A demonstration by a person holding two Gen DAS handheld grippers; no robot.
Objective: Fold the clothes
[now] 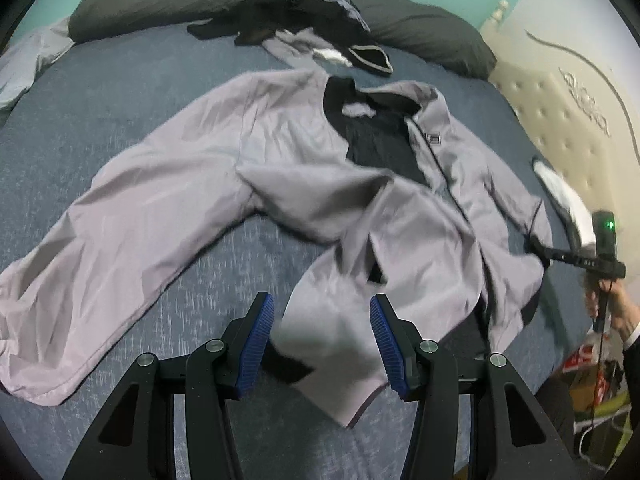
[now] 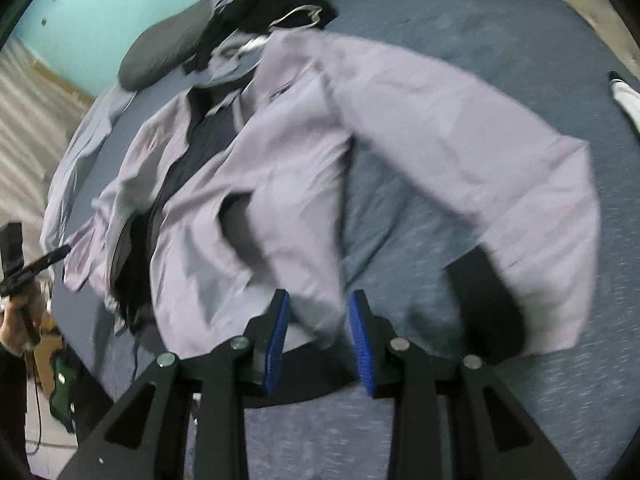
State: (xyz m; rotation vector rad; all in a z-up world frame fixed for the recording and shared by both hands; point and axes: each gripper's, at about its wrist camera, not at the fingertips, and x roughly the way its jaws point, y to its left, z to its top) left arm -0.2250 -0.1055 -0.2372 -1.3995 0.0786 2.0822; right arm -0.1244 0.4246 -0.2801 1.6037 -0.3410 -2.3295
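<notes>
Lilac jacket spread open on bed, sleeves out | left gripper spread, hem between pads — not pinched; right gripper spread over hem edge | risk: slick fabric slipping out on closing; fold skewing

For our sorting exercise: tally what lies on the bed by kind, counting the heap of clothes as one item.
Pale lilac jacket: 1
Dark pillows: 2
Heap of unfolded clothes: 1
Total: 4
</notes>
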